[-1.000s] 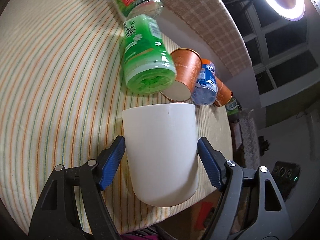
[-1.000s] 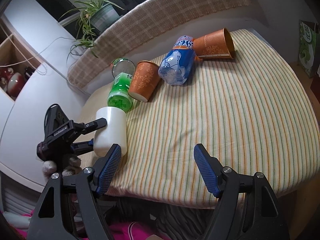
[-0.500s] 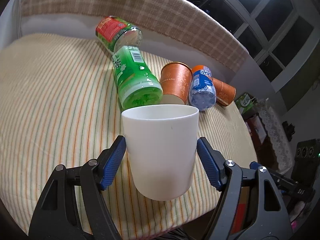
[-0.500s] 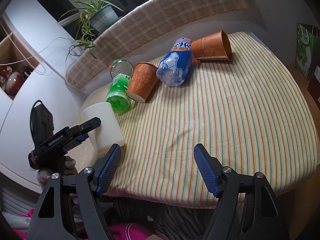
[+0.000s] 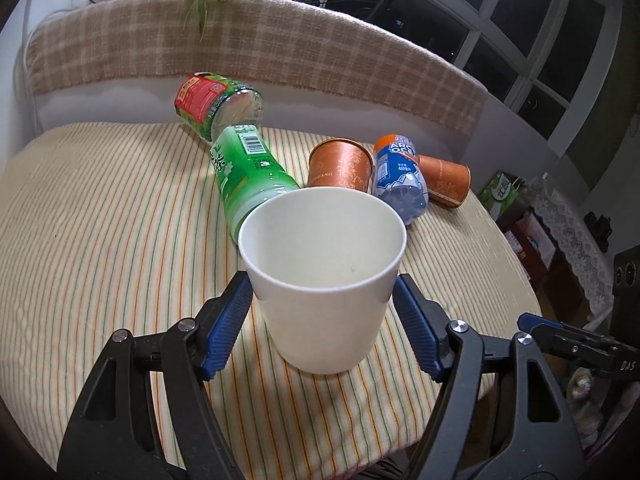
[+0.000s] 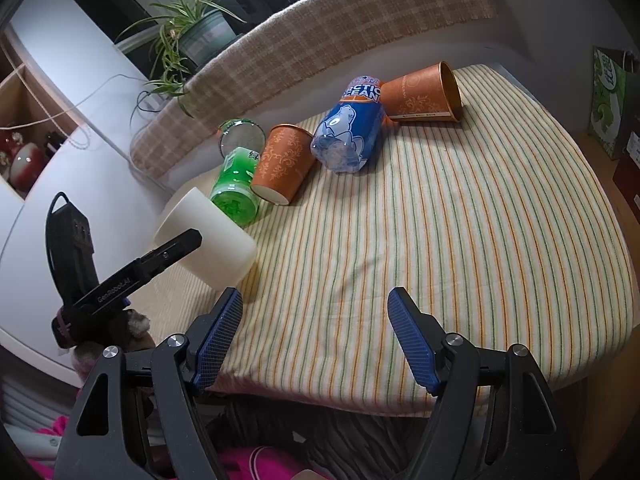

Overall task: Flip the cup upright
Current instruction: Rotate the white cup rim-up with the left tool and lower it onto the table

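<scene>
A plain white cup (image 5: 324,276) is held between the blue pads of my left gripper (image 5: 324,308), mouth up and empty, its base close to the striped cloth near the table's front left edge. In the right wrist view the same cup (image 6: 212,236) shows at the left, tilted slightly, with the left gripper's black finger (image 6: 160,258) across it. My right gripper (image 6: 314,336) is open and empty, low over the table's front edge, well right of the cup.
Behind the cup lie a green bottle (image 5: 248,176), a red-labelled bottle (image 5: 216,104), two orange paper cups (image 5: 340,166) (image 5: 444,186) and a blue bottle (image 5: 400,184). A plaid cushion (image 5: 280,52) backs the striped table (image 5: 100,220). Boxes stand on the floor at right.
My left gripper has rotated the white cup from mouth facing away and down to mouth up, and lowered it toward the cloth. The right gripper has not moved.
</scene>
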Action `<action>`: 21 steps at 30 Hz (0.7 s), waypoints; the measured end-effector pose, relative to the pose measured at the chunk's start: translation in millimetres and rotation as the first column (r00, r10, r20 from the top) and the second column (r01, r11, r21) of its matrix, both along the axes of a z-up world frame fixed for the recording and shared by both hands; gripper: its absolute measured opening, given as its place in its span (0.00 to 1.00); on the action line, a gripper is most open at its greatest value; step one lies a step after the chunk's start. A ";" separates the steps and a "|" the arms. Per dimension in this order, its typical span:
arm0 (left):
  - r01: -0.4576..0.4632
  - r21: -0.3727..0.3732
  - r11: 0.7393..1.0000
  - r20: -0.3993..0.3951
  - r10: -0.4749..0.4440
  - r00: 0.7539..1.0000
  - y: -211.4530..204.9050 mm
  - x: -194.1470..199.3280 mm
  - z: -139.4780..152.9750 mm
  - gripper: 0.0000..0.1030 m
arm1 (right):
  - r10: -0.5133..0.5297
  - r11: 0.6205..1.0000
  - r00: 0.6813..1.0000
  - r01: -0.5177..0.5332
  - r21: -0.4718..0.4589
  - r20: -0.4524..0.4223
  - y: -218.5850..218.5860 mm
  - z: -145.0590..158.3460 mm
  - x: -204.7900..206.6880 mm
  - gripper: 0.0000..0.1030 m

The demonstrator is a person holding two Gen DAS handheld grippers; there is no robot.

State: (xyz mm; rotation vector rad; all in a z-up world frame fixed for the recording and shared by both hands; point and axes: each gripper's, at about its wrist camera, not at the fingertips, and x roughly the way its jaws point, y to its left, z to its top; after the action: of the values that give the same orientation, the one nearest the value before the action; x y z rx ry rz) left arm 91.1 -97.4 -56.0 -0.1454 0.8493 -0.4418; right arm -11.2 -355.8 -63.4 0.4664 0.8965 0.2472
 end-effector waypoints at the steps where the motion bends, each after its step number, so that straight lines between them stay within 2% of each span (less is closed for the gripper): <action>1: 0.000 0.010 1.000 0.007 0.000 1.000 -1.5 0.0 -0.2 0.72 | -0.001 1.000 1.000 0.001 0.000 -0.001 -0.9 -0.4 0.0 0.73; 14: 0.033 0.106 0.994 0.073 -0.041 0.996 -16.6 -10.8 -5.1 0.72 | -0.005 1.000 1.000 0.005 -0.003 -0.001 -0.4 0.3 0.5 0.73; 21: 0.054 0.113 0.992 0.079 -0.063 0.995 -19.5 -15.7 -4.9 0.72 | -0.004 1.000 1.000 0.004 -0.015 0.004 1.2 2.0 1.8 0.73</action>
State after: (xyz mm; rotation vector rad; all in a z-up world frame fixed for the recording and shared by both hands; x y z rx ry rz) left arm 75.4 -116.9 -60.9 0.0007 0.7960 -0.4518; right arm -9.4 -354.6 -61.4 0.4540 0.8926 0.2375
